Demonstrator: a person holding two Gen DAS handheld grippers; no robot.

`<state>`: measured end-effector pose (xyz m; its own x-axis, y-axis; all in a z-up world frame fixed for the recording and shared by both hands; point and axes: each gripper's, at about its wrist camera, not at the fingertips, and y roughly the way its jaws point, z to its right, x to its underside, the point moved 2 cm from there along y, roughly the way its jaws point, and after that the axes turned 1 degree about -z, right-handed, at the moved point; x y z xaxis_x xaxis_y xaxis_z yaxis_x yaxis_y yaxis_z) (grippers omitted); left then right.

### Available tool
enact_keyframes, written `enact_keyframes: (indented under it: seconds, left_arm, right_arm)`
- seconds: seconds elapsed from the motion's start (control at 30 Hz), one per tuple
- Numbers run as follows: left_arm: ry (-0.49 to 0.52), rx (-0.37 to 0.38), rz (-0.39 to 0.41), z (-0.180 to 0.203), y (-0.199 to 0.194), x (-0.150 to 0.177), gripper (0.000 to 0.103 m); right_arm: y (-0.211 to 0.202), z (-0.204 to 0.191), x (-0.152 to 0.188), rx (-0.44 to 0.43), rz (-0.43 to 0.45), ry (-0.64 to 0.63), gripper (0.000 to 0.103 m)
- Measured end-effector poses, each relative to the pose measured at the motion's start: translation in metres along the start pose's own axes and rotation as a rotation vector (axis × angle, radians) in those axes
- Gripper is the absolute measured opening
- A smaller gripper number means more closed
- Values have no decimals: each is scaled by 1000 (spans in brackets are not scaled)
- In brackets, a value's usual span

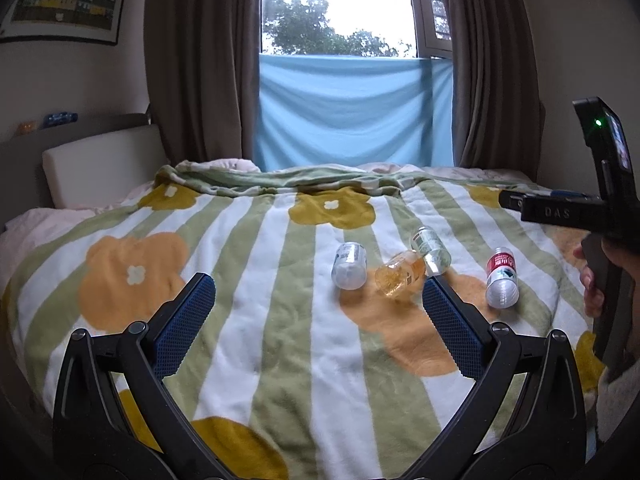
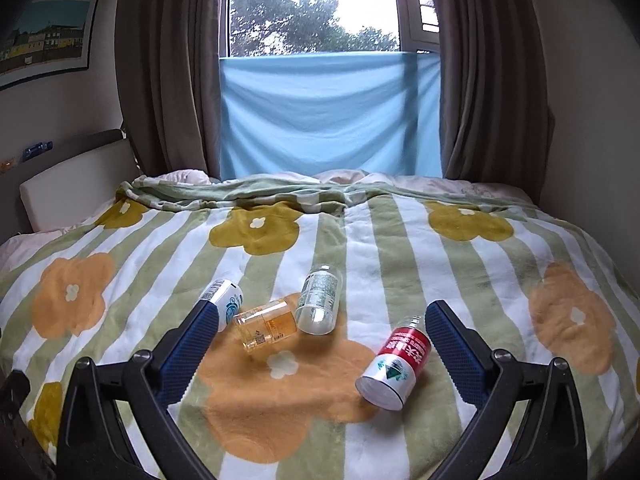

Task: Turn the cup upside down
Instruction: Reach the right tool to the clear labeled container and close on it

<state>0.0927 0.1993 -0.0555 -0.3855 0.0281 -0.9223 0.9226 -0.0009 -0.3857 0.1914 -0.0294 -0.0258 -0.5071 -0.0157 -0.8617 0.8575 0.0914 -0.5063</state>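
Four small clear plastic cups made from cut bottle sections lie on their sides on a fleecy bed blanket (image 2: 360, 240) striped green and white with large orange and mustard flowers.

The left gripper (image 1: 318, 294) hangs above the blanket with its blue-padded fingers spread wide and nothing between them. Ahead of it, slightly right of its centre line, lies the clear cup with a white and blue label (image 1: 349, 266). The amber-tinted clear cup (image 1: 400, 274) lies just beyond the tip of the left gripper's right finger, and the clear cup with a green printed label (image 1: 431, 250) touches the amber one at its far side. The clear cup with a red and white label (image 1: 502, 278) lies further right, outside that finger and apart from the other three.

The right gripper (image 2: 320, 320) also stands wide open and empty above the blanket. The red-labelled cup lies just inside its right finger, open end toward the camera. The amber cup and the green-labelled cup rest between the two fingertips, nearer the left one, touching each other. The blue-labelled cup sits beside the tip of its left finger, partly hidden by it.

In the left wrist view the right gripper's black body shows at the right edge, held in the person's right hand (image 1: 592, 280).
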Motion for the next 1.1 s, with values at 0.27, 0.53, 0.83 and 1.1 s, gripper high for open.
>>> enact_keyframes:
  seconds: [0.27,0.53,0.83,1.1]
  left_arm:
    - [0,-5,-105,0,47,16,103]
    - [9,10,-250,-1,102,39,103]
    - [1,20,-290,-1,117,47,103]
    - [-7,31,-291,-5,111,47,103]
  right_arm:
    - [148,8,-31,-63,-284,5,103]
    - [251,10,-13,-21,-488,49,100]
    - [289,12,4,-22,-583,143,75]
    - [284,17,7,-4,-570,154,59]
